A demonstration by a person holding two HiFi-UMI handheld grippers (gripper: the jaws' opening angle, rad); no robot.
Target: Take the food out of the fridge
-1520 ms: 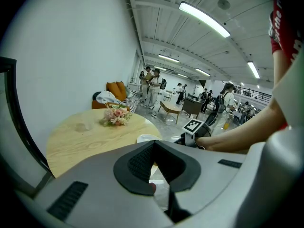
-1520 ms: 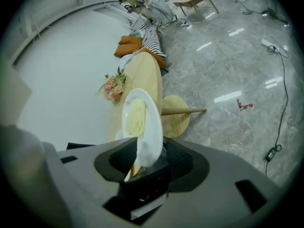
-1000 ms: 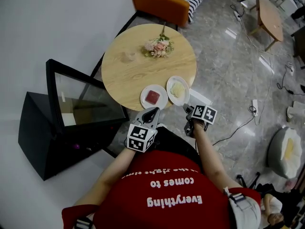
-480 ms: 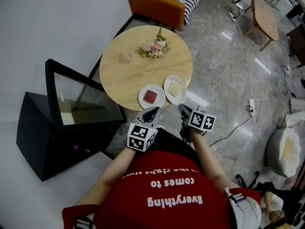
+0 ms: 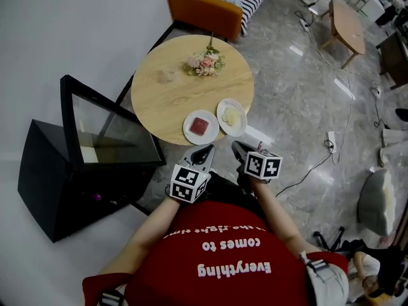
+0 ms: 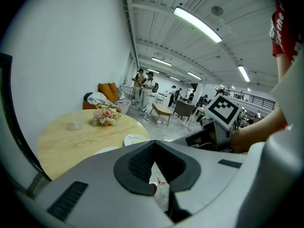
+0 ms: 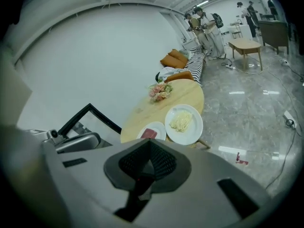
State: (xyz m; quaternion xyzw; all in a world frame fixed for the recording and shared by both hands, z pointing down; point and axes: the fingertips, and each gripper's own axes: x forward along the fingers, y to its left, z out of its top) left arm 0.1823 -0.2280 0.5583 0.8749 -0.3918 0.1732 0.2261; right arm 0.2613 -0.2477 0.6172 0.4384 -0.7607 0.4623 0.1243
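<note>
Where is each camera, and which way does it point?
Head view: on the person's head, facing down at table and open fridge; red shirt, left hand-held gripper, right hand-held gripper show.
Left gripper view: rides the left hand-held gripper, looking along its shut jaws over the table; right forearm shows.
Right gripper view: rides the right hand-held gripper, looking down at the pale-food plate; its shut jaws show.
Shared: all three show the flowers.

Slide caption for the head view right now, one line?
Red-food plate and noodle plate on round table; fridge door open; left tongs, right tongs shut, empty.
</note>
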